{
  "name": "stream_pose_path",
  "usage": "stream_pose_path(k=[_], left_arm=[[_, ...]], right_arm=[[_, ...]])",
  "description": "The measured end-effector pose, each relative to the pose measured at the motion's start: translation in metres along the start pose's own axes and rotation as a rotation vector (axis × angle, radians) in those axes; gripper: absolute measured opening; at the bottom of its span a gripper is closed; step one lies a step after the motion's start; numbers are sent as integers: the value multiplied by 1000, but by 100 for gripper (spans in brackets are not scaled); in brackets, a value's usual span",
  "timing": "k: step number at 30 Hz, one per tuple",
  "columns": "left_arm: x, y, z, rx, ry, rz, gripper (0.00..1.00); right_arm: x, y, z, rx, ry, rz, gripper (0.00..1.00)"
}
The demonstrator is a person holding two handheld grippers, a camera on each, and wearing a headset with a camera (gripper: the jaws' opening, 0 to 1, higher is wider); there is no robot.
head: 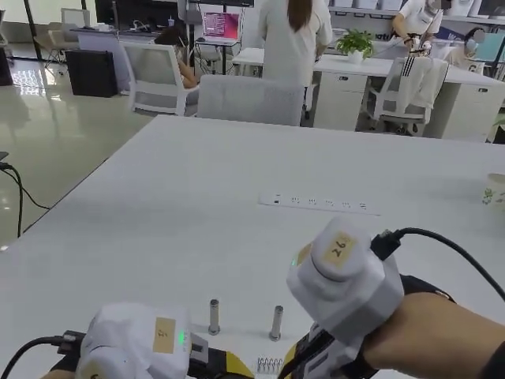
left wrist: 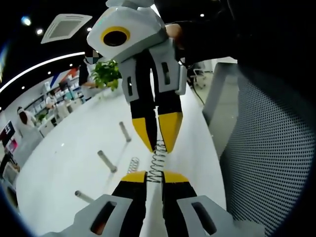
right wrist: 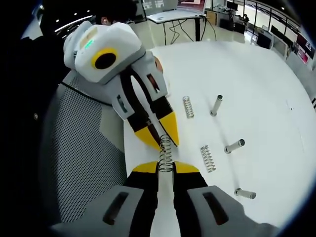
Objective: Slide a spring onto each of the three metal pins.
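My left gripper (left wrist: pixel 155 177) and right gripper (right wrist: pixel 165 168) each had fingers clamped on one thin steel coil spring (right wrist: pixel 166 148); threading it over a bare grey metal pin (right wrist: pixel 234 146), I judged, came next.

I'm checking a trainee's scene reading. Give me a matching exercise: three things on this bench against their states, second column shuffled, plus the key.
1. first spring
2. other two springs
3. metal pins

a. standing bare on the table
b. ends held by left gripper and right gripper
c. lying flat

Pairs: 1-b; 2-c; 3-a
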State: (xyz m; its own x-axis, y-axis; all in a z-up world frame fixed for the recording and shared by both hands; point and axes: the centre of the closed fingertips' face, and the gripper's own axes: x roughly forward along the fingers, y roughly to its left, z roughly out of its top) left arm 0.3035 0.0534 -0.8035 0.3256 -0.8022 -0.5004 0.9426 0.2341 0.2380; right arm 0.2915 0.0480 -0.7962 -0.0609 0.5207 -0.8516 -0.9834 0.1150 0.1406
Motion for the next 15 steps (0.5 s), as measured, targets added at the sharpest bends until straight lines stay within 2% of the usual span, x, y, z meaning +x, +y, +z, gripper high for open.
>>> stream_pose_path(k=[5, 15], left_arm=[[-2, 3, 1, -20, -9, 11, 3], [-3, 2, 0, -32, -7, 13, 2]], right_arm=[[-3, -1, 4, -12, -30, -8, 8], [1, 0, 2, -38, -45, -10, 12]])
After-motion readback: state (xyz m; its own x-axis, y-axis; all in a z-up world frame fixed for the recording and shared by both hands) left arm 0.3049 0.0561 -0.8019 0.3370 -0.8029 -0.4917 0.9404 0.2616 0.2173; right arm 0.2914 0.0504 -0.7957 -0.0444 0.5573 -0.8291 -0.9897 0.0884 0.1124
